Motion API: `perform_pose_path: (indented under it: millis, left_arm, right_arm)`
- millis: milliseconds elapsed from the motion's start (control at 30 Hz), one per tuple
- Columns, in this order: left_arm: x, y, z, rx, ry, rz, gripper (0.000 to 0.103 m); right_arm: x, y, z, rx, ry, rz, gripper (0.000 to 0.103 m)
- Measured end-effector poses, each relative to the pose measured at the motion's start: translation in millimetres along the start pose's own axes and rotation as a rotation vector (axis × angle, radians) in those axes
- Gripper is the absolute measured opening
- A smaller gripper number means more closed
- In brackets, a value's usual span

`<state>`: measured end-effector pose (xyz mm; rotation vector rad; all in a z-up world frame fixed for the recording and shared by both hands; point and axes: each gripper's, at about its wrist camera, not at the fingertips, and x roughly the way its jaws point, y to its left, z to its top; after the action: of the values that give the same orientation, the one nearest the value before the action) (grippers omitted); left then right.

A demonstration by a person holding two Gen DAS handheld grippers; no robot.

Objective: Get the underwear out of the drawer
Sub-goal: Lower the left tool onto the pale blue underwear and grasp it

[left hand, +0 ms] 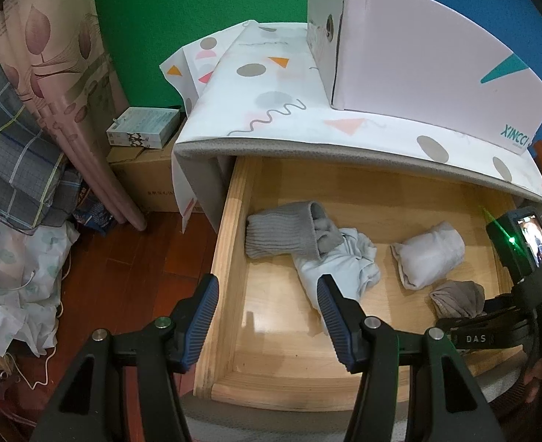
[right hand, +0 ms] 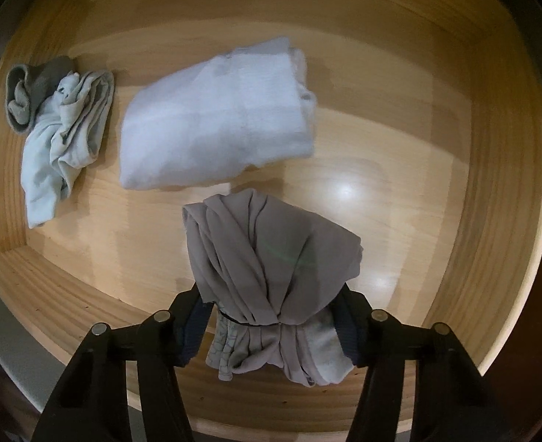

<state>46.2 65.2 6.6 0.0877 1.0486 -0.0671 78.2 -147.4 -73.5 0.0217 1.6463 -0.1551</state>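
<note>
Taupe underwear [right hand: 271,258], bunched and tied with a thin band, sits between the right gripper [right hand: 271,328] pads, which pinch its gathered end near the front wall of the wooden drawer [right hand: 492,221]. Best squeeze firmly at the band, then lift straight up clear of the wall. Left gripper [left hand: 267,316] hangs unclenched and empty over the drawer's left rim

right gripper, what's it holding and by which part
The right gripper pinches the taupe bunched fabric underwear at its gathered lower end. The left gripper holds nothing.
</note>
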Motion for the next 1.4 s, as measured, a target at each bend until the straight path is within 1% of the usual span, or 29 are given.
perform_pose_path:
  millis: [200,333,400,433,500,567,700,800,833,900,1000,1033,1067,1167,1300,1400]
  left_arm:
    - [2,-2,0,0.009,0.004,0.007,0.057]
    - [2,-3,0,0.000,0.009,0.003,0.057]
    - [3,-1,0,-0.008,0.013,-0.005,0.057]
    - [3,-1,0,-0.012,0.017,-0.012,0.057]
    - [4,-1,0,-0.010,0.025,-0.022,0.057]
    - [5,-2,1,-0.002,0.031,-0.029,0.057]
    - [8,-7,1,0.024,0.053,-0.043,0.057]
    - [14,-8,2,0.034,0.100,-0.095,0.057]
    - [17,-7,2,0.025,0.118,-0.113,0.057]
    - [23,-6,4,0.017,0.152,-0.138,0.057]
    - [35,-8,5,-0.009,0.219,-0.190,0.057]
    - [39,-10,6,-0.012,0.243,-0.202,0.057]
    - [46,-14,6,-0.015,0.272,-0.205,0.057]
    - [56,-25,10,-0.009,0.306,-0.204,0.057]
    - [65,-38,19,-0.006,0.308,-0.181,0.057]
    - [73,-43,24,-0.019,0.323,-0.191,0.057]
  right_arm:
    - [7,-19,-5,0.029,-0.009,-0.022,0.053]
    - [8,-34,-7,0.060,-0.008,-0.022,0.053]
    - [10,-41,-10,0.065,-0.010,-0.038,0.052]
    - [10,-37,-11,0.065,-0.010,-0.044,0.052]
    - [12,-44,-13,0.076,-0.003,-0.045,0.050]
    - [11,-46,-13,0.086,-0.006,-0.017,0.049]
    - [16,-43,-16,0.084,-0.008,-0.029,0.049]
    - [18,-42,-17,0.089,-0.011,-0.015,0.049]
    - [17,-38,-29,0.091,-0.013,-0.010,0.049]
    - [19,-40,-30,0.096,-0.018,0.002,0.050]
    - [15,-48,-28,0.102,-0.023,0.017,0.050]
    - [10,-58,-39,0.103,-0.024,0.021,0.050]
    - [11,-57,-39,0.104,-0.025,0.024,0.050]
    - [12,-61,-38,0.105,-0.029,0.029,0.050]
    - [14,-66,-40,0.105,-0.033,0.033,0.050]
    - [10,-67,-40,0.107,-0.034,0.034,0.050]
